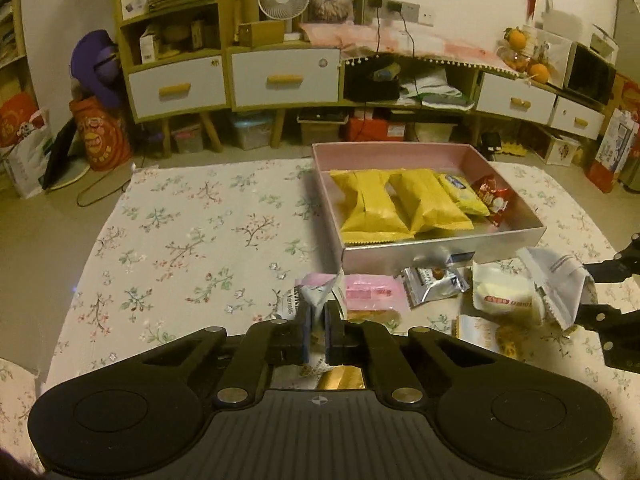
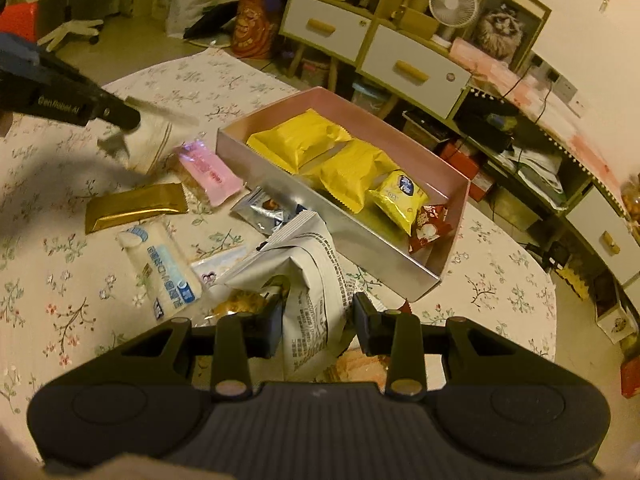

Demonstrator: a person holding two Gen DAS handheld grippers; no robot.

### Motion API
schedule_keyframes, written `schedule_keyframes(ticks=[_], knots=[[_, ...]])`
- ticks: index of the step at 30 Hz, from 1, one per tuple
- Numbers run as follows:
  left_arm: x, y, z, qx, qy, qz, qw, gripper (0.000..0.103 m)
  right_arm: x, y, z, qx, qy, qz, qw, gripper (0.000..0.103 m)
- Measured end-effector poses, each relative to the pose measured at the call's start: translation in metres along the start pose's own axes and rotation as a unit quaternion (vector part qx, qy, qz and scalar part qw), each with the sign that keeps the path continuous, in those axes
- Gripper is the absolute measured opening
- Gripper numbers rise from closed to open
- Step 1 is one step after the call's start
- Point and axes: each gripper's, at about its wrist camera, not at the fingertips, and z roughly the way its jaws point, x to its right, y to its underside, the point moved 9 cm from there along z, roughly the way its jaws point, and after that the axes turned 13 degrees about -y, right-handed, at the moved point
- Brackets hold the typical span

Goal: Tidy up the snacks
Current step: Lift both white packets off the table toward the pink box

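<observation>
1. Left wrist view: your left gripper [image 1: 318, 322] is pinched tight on a thin white-and-pink packet [image 1: 316, 294], ready to carry; it tilts down.
2. Your right gripper [image 2: 316, 316] clamps the white printed packet [image 2: 310, 264], angled down.
3. Ahead, the pink box [image 1: 440, 256] holds yellow packets [image 1: 384, 208]; loose snacks lie just short of it.

Warm yellowish indoor light, rather dim; colours tinted amber. Strong fisheye bending in both views: shelves [image 1: 280, 68] behind curve, dark vignette at corners. Right wrist view: left gripper [image 2: 132, 118] and packet [image 2: 154, 140] in it smeared by motion blur, soft shadow on cloth [image 2: 80, 240] below it. Glare on gold bar [image 2: 136, 208] and silver box wall [image 1: 400, 256] just ahead of claw. Overall grainy, soft detail.
</observation>
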Motion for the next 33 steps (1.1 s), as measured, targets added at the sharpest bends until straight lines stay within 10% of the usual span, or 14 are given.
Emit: schedule_keyframes(ticks=[9, 25, 33], knots=[[-0.006, 0.015, 0.017, -0.009, -0.028, 0.035, 0.9989, 0.043, -0.006, 0.001, 0.005, -0.006, -0.009, -0.006, 1.000, 0.033], [-0.018, 0.054, 0.046, -0.109, -0.038, 0.075, 0.9905, 0.051, -0.010, 0.007, 0.009, -0.021, -0.020, -0.009, 1.000, 0.026], [-0.017, 0.052, 0.047, -0.104, -0.049, 0.070, 0.9909, 0.044, -0.015, 0.018, 0.024, -0.046, -0.035, -0.009, 0.998, 0.043]])
